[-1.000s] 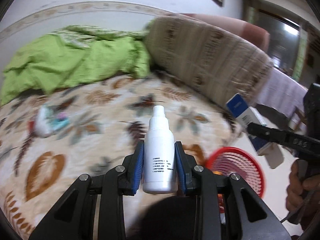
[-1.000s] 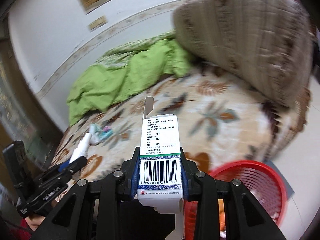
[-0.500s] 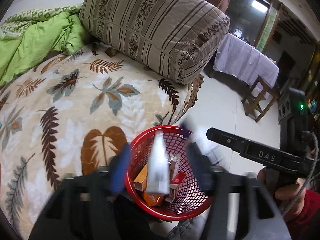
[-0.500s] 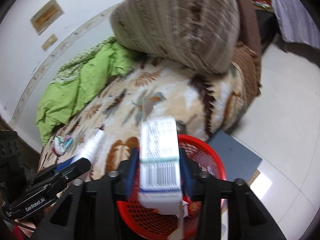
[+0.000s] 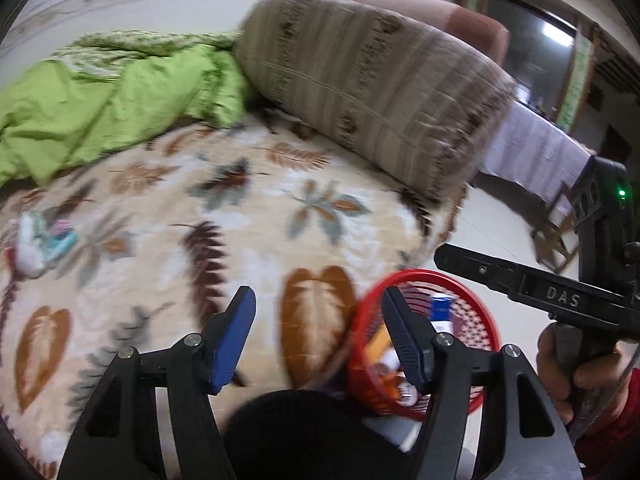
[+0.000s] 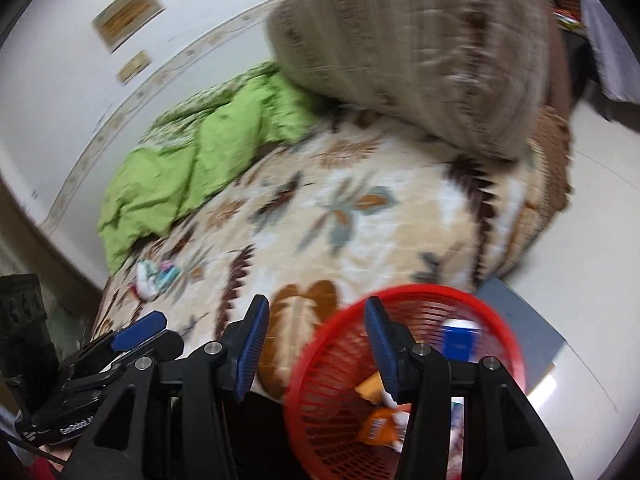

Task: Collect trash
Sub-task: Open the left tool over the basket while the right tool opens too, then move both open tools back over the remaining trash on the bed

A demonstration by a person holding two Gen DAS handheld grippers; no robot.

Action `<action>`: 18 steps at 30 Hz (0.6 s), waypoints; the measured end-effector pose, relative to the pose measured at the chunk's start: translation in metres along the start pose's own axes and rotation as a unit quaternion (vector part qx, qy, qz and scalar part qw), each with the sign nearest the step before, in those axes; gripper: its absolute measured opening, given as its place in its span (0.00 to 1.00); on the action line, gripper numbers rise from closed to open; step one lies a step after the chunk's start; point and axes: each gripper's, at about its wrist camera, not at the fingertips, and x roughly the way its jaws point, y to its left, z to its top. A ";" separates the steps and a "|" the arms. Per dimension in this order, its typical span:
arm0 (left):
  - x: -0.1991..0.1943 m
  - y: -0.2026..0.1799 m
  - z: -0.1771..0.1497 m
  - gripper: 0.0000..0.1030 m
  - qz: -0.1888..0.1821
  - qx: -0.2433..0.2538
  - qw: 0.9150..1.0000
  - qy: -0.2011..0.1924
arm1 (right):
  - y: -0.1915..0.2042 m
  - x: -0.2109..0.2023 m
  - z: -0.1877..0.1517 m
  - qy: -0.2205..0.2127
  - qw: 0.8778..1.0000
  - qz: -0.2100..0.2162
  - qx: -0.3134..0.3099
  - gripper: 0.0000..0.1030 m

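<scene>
While both loads lie in the red basket (image 6: 404,396) beside the bed (image 5: 248,216), my left gripper (image 5: 318,334) and right gripper (image 6: 316,346) gape empty; a wrapper (image 5: 44,240) waits on the bedspread.

black two-finger grippers (image 5: 320,334) wore ribbed blue pads (image 5: 234,338) and silver screws; a red sleeve (image 5: 616,412) showed.

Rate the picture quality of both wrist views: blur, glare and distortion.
Left wrist view: motion blur smears the bedspread and pillow; the left claw stays sharp; the window at upper right is blown out. Right wrist view: heavier smear on the pillow and red basket, the right claw crisp, a glare patch on the floor. Both bend straight lines, fisheye style, with dark corners.
</scene>
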 end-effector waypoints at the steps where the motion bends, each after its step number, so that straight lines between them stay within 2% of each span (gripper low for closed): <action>1: -0.004 0.009 0.000 0.62 0.009 -0.006 1.000 -0.004 | 0.011 0.006 0.001 0.005 1.000 0.010 -0.010 0.51; 7: -0.026 0.081 -0.004 0.62 0.067 -0.067 0.995 -0.025 | 0.074 0.044 0.005 0.030 0.995 0.059 -0.072 0.51; 11: -0.037 0.134 -0.010 0.62 0.103 -0.117 0.987 -0.031 | 0.114 0.071 0.004 0.049 0.989 0.086 -0.106 0.51; 14: -0.044 0.173 -0.017 0.62 0.138 -0.149 0.978 -0.038 | 0.142 0.090 0.001 0.062 0.984 0.099 -0.133 0.51; 16: -0.047 0.199 -0.023 0.62 0.175 -0.167 0.969 -0.040 | 0.158 0.103 0.000 0.071 0.980 0.109 -0.148 0.51; 18: -0.049 0.227 -0.030 0.62 0.195 -0.191 0.961 -0.042 | 0.173 0.117 0.000 0.080 0.977 0.118 -0.159 0.51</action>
